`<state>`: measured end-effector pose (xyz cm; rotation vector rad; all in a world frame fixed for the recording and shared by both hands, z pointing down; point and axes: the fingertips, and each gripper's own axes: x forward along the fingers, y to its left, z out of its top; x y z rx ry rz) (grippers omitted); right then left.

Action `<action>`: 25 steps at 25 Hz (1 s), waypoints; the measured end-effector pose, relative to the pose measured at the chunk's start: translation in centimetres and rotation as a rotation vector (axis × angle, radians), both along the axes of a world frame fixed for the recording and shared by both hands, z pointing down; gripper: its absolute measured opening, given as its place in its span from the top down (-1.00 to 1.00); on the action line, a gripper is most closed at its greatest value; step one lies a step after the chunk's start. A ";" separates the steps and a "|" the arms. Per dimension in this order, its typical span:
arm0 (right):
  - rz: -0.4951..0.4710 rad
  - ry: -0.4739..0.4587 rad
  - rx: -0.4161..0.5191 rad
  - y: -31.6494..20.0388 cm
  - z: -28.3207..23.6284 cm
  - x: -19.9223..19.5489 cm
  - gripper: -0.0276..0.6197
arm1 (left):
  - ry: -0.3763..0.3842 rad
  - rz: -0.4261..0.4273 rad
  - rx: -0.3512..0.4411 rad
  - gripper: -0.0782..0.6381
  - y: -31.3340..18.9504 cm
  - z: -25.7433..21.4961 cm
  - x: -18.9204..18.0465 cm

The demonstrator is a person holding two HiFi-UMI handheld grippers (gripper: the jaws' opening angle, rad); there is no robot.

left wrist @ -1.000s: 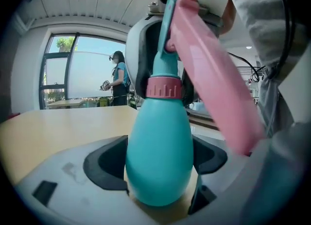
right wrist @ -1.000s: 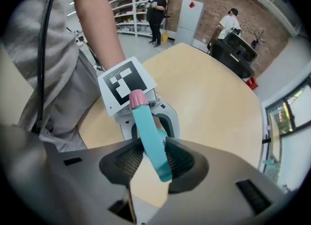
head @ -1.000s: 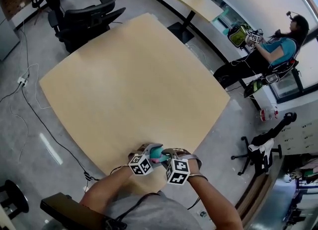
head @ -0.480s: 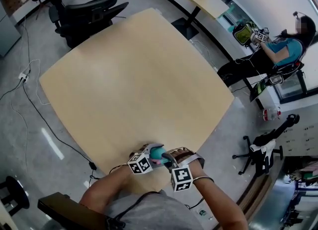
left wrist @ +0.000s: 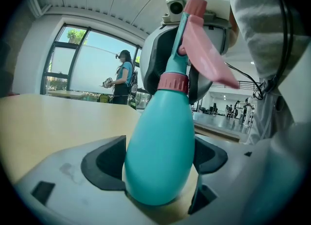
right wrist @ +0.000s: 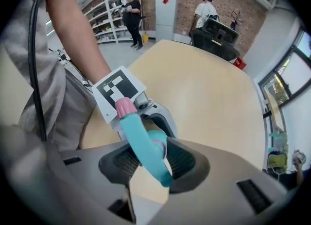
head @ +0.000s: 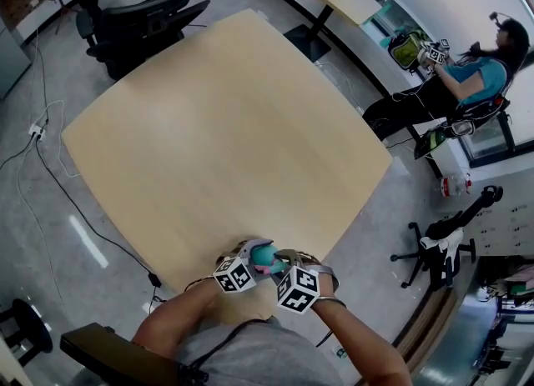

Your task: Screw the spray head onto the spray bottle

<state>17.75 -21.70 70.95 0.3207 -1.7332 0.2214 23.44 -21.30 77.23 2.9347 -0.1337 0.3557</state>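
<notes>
Near edge of table (head: 217,126), close to the person's body. Left gripper (left wrist: 158,165) clamped on teal spray bottle (left wrist: 160,136), pads against its belly. Right gripper (right wrist: 153,163) comes from above; its jaws have just been closing, and the spray head (right wrist: 138,134) is gripped between them. The head sits on the bottle neck at the pink collar (left wrist: 173,82). Markings: black-and-white square patterns on marker cubes (head: 298,288).

I record the spray bottle (left wrist: 158,156) as smooth plastic with a soft sheen, and the spray head (left wrist: 206,56) as matt plastic. The desk (head: 217,126) has a pale, matt, wood-look top. The floor (head: 50,209), nine o'clock, is glossy.
</notes>
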 end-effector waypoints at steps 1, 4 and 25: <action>0.018 -0.003 -0.008 0.0 0.1 0.1 0.44 | 0.001 0.001 0.000 -0.29 0.0 0.0 0.0; 0.030 -0.037 -0.031 0.2 0.1 -0.1 0.44 | 0.000 0.000 -0.007 -0.29 0.1 0.1 0.0; 0.008 0.086 -0.038 0.5 0.1 0.8 0.45 | -0.003 -0.009 0.001 -0.29 0.2 0.0 0.0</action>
